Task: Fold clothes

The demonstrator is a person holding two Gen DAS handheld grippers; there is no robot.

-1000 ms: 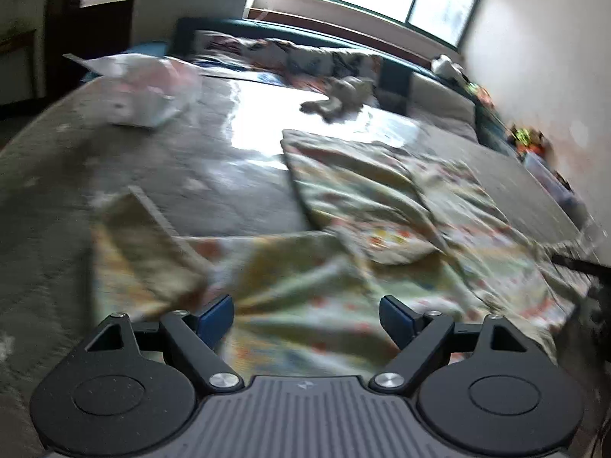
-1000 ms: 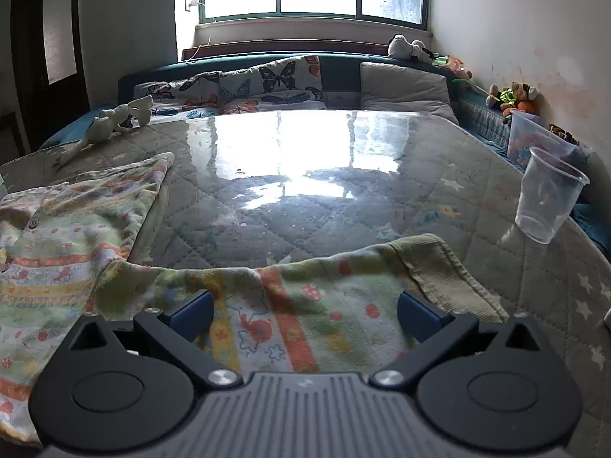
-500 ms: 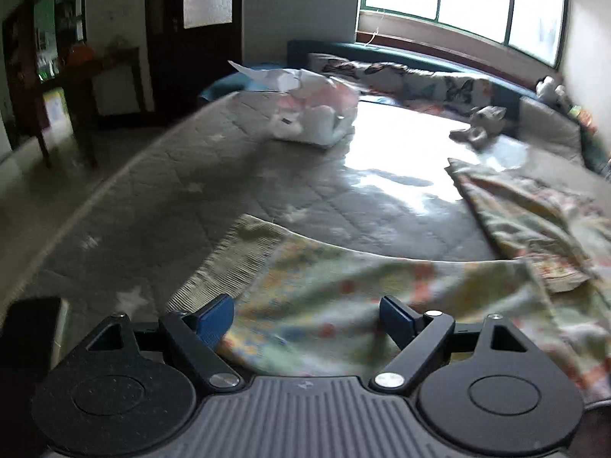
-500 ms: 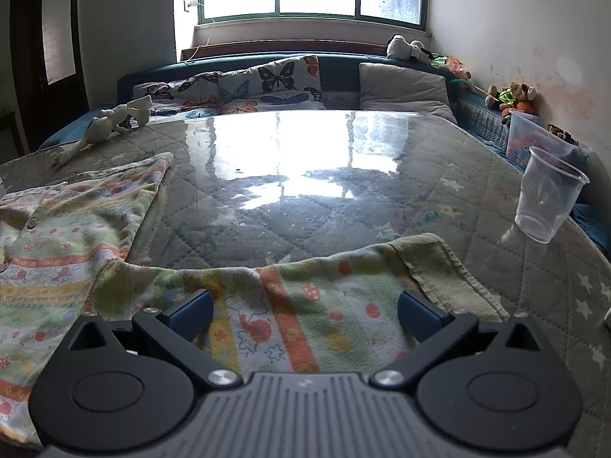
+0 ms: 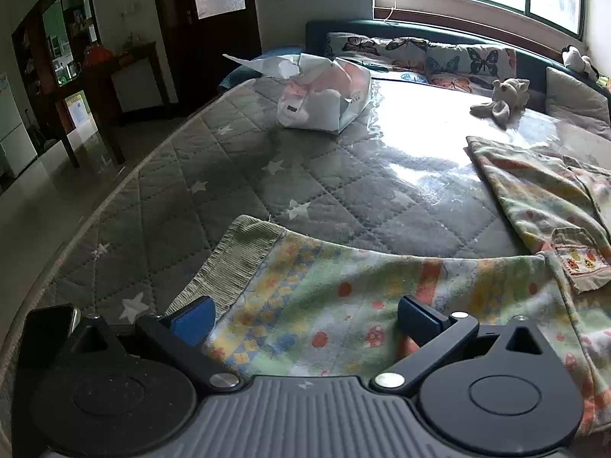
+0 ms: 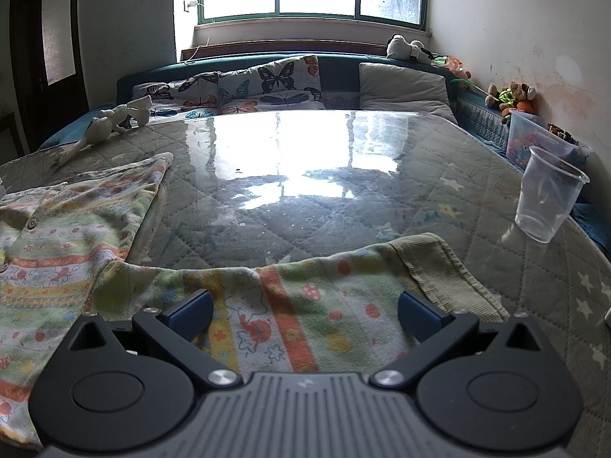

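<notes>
Both grippers poised over the garment's two sleeves

The left gripper (image 5: 303,318) and right gripper (image 6: 303,311) hang with fingers spread wide, clamping nothing, each over a soft printed sleeve with a ribbed cuff (image 5: 233,263). The garment (image 6: 68,236) lies flat across the quilted, plastic-covered bed (image 6: 313,206), sleeves outstretched sideways; a clear cup (image 6: 546,198) stands beyond.

Patterned garment (image 5: 343,290) spread flat, sleeves outstretched
</notes>
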